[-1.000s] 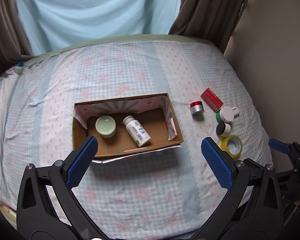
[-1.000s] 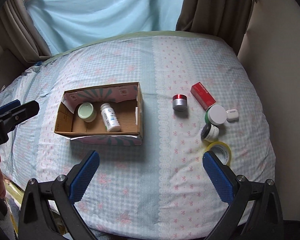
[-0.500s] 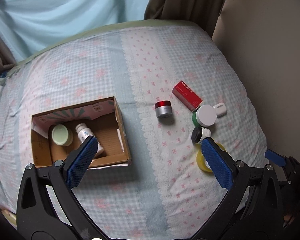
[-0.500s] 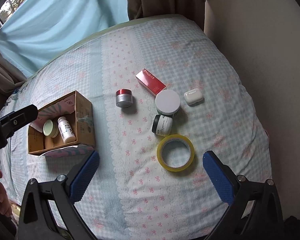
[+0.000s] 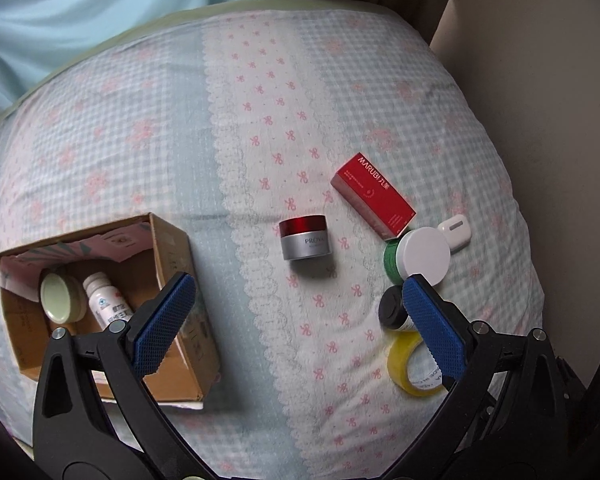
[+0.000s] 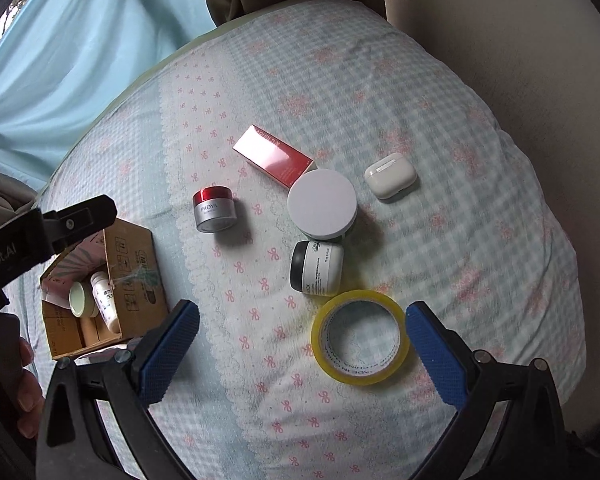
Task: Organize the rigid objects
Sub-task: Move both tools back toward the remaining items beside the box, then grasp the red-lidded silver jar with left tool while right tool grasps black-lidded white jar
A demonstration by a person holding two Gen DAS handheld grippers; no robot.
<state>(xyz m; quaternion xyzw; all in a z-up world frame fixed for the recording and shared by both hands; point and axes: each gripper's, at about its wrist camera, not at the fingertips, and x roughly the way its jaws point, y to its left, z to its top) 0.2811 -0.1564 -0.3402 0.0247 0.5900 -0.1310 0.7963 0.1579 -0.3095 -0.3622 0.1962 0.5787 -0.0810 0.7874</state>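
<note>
Both grippers (image 5: 296, 316) (image 6: 302, 344) spread empty, we count two items in the lower-left box (image 5: 172, 240), six awaiting at right.

A blue gripper finger (image 5: 431, 329) hid part of the yellow tape roll (image 5: 412, 368) and the black-lidded jar (image 5: 392, 312) in the left wrist view.

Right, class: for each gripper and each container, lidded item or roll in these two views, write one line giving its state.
left gripper: open, empty
right gripper: open, empty
cardboard box: open-topped, holding two items
pill bottle: capped, in box
PROYA jar: upright, lid on
L'Oreal jar: on its side, lid on
earbuds case: shut
yellow tape roll: lying flat
</note>
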